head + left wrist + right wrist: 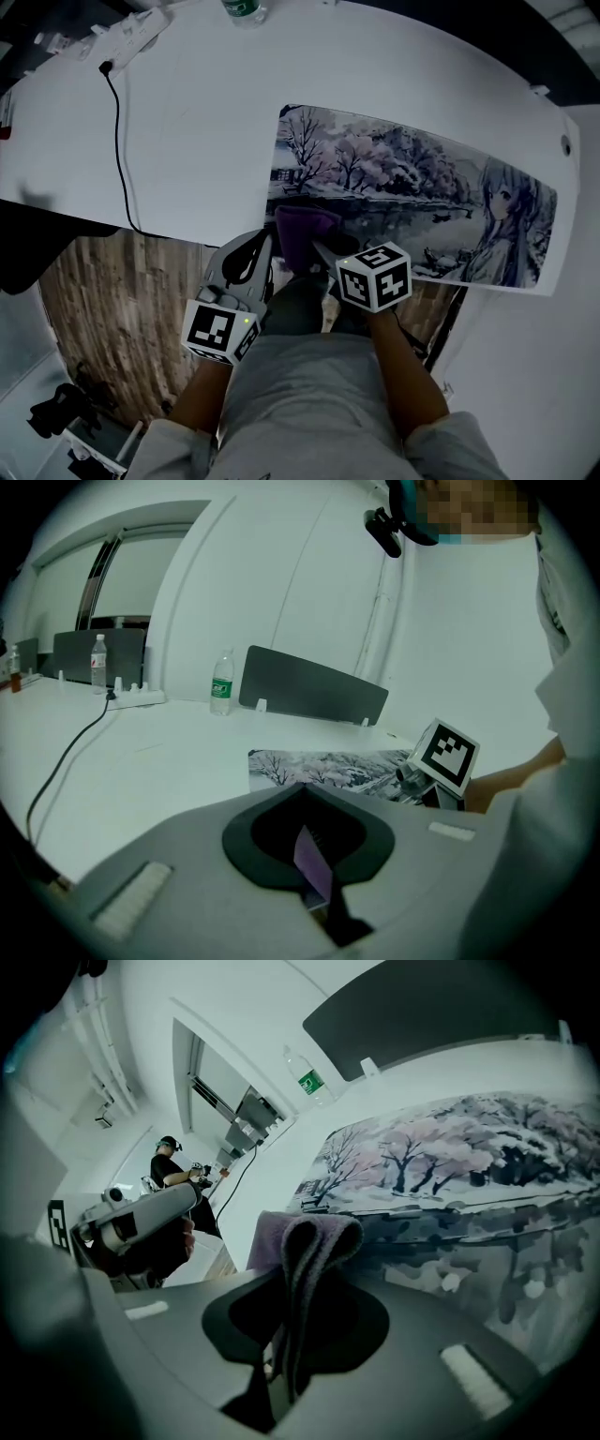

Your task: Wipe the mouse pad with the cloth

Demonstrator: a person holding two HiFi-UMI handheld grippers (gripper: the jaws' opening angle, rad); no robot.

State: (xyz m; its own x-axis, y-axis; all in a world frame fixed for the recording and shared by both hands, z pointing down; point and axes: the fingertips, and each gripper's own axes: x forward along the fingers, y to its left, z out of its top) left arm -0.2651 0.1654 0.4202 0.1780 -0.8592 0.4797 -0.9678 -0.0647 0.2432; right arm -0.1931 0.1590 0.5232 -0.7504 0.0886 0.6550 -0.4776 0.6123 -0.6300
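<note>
Head view: cloth (305, 232) at mouse pad's (412, 187) near-left corner, likely staged for wiping; left gripper view: left tool (314, 874) narrow, apparently pinching a cloth edge; right gripper view: right tool (286, 1335) clamps the folded cloth.

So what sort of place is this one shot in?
Probably an office: a long white desk with grey divider panels, a power strip and a printed mouse pad.

head cam high, steep down onto table (197, 122) near edge, left gripper cam low, off table edge, facing divider (314, 691), right gripper cam tight on mouse pad (469, 1147), all share pad's left end
</note>
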